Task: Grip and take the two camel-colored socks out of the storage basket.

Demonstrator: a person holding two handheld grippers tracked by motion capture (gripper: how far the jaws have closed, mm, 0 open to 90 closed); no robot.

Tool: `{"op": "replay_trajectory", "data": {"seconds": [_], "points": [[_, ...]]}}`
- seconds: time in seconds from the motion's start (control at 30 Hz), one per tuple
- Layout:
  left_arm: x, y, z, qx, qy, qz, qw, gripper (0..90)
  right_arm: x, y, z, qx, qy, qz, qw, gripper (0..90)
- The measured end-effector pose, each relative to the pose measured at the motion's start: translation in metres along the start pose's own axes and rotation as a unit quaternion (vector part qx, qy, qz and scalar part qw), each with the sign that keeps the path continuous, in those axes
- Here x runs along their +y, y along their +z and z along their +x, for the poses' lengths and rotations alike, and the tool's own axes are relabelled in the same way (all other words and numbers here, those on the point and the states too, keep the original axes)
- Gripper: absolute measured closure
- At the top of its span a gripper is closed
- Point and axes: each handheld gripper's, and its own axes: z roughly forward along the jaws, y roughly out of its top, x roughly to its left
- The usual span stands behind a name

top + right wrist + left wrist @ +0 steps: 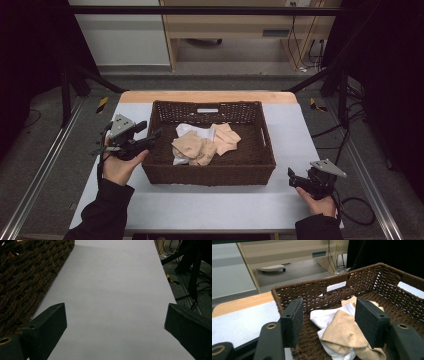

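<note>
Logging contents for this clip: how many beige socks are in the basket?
3, it seems, in the basket: one sock centre-left on the white cloth, one beside it, one to the right. More may be hidden in the pile.

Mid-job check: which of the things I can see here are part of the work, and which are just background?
In the job:
- left gripper, open, at the basket's left rim
- wicker basket
- beige socks and white socks piled inside it
- right gripper, open over the white table cover

Just about:
- wooden cabinet behind the table
- floor cables
</note>
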Motion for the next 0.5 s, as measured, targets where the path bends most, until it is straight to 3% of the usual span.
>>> {"op": "replay_trajectory", "data": {"seconds": [0.37, 0.5], "points": [[0.013, 0.021, -0.004, -0.010, -0.016, 0.000, 0.9998, 39.6, 0.000, 0.000, 0.000, 0.000, 0.002, -0.002, 1.0000, 4.5], [0.017, 0.032, -0.008, -0.015, -0.010, 0.008, 0.9998, 39.6, 0.000, 0.000, 0.000, 0.001, 0.002, -0.002, 1.0000, 4.5]]}}
